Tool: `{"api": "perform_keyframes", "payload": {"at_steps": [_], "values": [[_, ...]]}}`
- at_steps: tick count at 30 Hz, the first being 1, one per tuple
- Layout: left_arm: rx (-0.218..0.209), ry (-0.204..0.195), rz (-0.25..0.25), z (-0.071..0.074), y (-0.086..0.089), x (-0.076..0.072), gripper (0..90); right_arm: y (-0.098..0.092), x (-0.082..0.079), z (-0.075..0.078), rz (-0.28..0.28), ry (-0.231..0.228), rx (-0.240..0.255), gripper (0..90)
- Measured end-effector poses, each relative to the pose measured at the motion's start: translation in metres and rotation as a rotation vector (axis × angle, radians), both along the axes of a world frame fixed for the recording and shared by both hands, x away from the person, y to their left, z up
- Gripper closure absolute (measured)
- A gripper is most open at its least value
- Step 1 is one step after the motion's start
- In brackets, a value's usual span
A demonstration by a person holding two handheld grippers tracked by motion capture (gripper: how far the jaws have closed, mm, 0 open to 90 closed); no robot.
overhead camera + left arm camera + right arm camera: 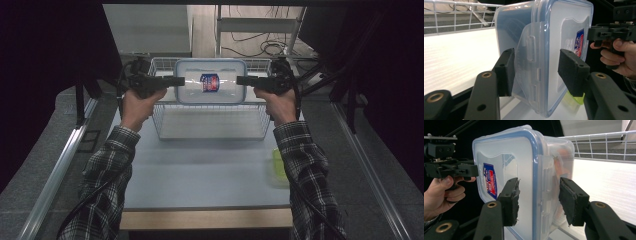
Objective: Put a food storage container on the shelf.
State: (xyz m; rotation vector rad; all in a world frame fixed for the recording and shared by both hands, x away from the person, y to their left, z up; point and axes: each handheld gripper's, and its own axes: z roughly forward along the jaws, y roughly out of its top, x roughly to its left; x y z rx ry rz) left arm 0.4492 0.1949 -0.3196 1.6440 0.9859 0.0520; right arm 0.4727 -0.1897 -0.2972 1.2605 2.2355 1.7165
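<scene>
Container (210, 81) clear plastic, rectangular, blue-rimmed lid; white wire basket (210, 122).

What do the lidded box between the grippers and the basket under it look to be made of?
The box looks like clear, slightly frosted plastic: light passes through its walls, and it has a blue rim seal, moulded snap flaps and a glossy label. The basket looks like thin metal wire with a pale, probably painted or coated finish, judging by its open welded grid. Both readings are by look only.
</scene>
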Motion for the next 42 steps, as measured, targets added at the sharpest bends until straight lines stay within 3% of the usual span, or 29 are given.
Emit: {"api": "perform_keyframes", "payload": {"at_steps": [10, 13, 21, 23, 25, 28, 31, 32, 39, 42], "values": [[0.014, -0.011, 0.020, 0.001, -0.001, 0.004, 47.4, 0.001, 0.006, -0.002, -0.012, 0.000, 0.014, 51.2], [0.043, -0.025, 0.034, 0.002, -0.002, 0.003, 46.7, 0.001, 0.007, -0.002, -0.013, -0.006, 0.011, 51.1], [0.040, -0.029, 0.039, 0.001, -0.003, 0.004, 46.5, 0.002, 0.008, -0.003, -0.023, 0.004, 0.020, 50.4], [0.050, -0.026, 0.047, 0.001, -0.004, 0.005, 46.2, 0.002, 0.008, -0.002, -0.039, -0.004, 0.000, 50.7], [0.062, -0.023, 0.057, 0.000, -0.005, 0.006, 43.9, 0.006, 0.008, -0.003, -0.054, -0.017, -0.076, 52.2], [0.061, -0.018, 0.079, -0.002, -0.004, 0.009, 41.2, 0.008, 0.009, -0.009, -0.062, -0.006, -0.103, 52.5], [0.118, -0.029, 0.085, -0.002, -0.005, 0.009, 46.8, 0.004, 0.013, -0.014, -0.060, 0.024, -0.036, 55.7], [0.113, -0.030, 0.095, -0.002, -0.005, 0.009, 45.7, 0.002, 0.013, -0.014, -0.078, 0.011, -0.014, 58.1], [0.127, -0.036, 0.102, 0.000, -0.007, 0.009, 47.5, 0.006, 0.010, -0.007, -0.100, -0.011, -0.063, 59.3], [0.159, -0.064, 0.127, 0.002, -0.009, 0.005, 47.2, 0.007, 0.007, -0.006, -0.117, -0.035, -0.084, 59.9]]}}
